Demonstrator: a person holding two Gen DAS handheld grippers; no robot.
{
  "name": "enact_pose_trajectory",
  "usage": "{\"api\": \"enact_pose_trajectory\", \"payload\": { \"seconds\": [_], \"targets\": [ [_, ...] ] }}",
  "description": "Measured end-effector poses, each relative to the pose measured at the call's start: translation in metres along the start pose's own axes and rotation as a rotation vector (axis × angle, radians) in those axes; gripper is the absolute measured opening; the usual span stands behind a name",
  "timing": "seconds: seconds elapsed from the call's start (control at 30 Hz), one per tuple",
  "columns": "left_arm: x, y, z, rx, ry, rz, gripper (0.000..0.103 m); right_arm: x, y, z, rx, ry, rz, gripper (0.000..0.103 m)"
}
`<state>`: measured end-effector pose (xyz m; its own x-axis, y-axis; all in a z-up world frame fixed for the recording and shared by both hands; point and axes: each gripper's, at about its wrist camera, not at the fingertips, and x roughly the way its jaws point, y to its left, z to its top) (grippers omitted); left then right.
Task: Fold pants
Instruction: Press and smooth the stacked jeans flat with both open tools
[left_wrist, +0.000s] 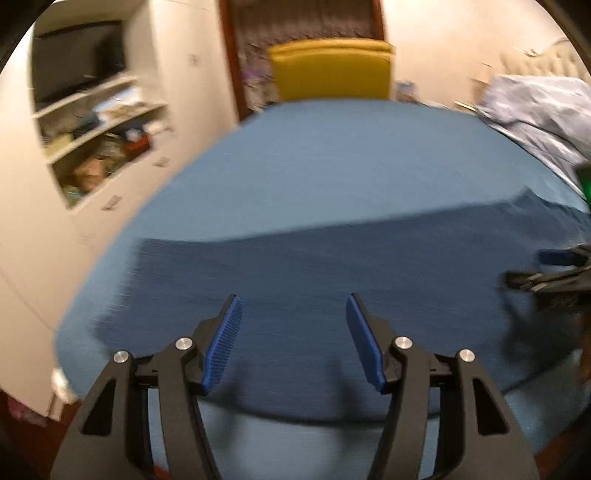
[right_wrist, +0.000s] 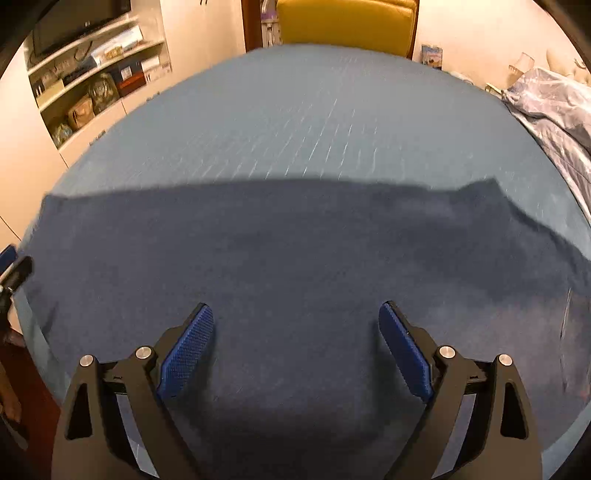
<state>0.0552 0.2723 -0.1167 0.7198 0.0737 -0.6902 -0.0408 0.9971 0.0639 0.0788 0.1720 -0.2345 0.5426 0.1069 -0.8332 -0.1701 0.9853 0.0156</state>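
Note:
Dark blue pants (left_wrist: 332, 266) lie flat across the near half of a table covered with a lighter blue cloth (left_wrist: 332, 155). In the right wrist view the pants (right_wrist: 295, 251) fill the width of the table (right_wrist: 295, 118). My left gripper (left_wrist: 293, 306) is open and empty, hovering above the pants near their left part. My right gripper (right_wrist: 297, 314) is open and empty above the pants' middle. The right gripper also shows at the right edge of the left wrist view (left_wrist: 554, 269). The left gripper's tip shows at the left edge of the right wrist view (right_wrist: 14, 269).
A yellow chair (left_wrist: 330, 70) stands at the far side of the table. White shelves (left_wrist: 99, 122) with clutter line the left wall. A bed with pale blue bedding (right_wrist: 554, 110) is at the right. The image is motion-blurred.

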Motion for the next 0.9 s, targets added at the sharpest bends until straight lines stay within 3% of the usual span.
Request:
{"api": "enact_pose_trajectory", "payload": {
  "seconds": [0.1,0.17,0.27,0.37,0.57,0.73,0.9],
  "targets": [
    [0.02,-0.029,-0.004,0.018,0.076,-0.045,0.06,0.001,0.002,-0.009,-0.014,-0.026,-0.029,0.092],
    [0.03,-0.042,-0.008,0.022,0.123,-0.064,0.069,0.001,0.001,-0.012,0.003,-0.026,-0.027,0.092],
    [0.034,-0.052,-0.009,0.004,0.125,0.03,0.088,0.002,0.003,-0.013,0.006,-0.031,-0.032,0.093],
    [0.041,-0.047,-0.007,-0.061,0.158,0.039,0.1,0.0,-0.003,-0.018,0.018,-0.032,-0.051,0.099],
    [0.04,-0.05,-0.009,-0.026,0.12,0.064,0.101,0.002,-0.004,-0.02,0.028,-0.036,-0.048,0.099],
    [0.035,-0.063,-0.01,0.154,0.037,0.1,0.101,0.002,-0.006,-0.02,0.037,-0.044,-0.052,0.099],
    [0.044,-0.045,-0.009,0.05,0.082,-0.008,0.101,0.002,-0.006,-0.021,0.019,-0.052,-0.051,0.099]
  ]
}}
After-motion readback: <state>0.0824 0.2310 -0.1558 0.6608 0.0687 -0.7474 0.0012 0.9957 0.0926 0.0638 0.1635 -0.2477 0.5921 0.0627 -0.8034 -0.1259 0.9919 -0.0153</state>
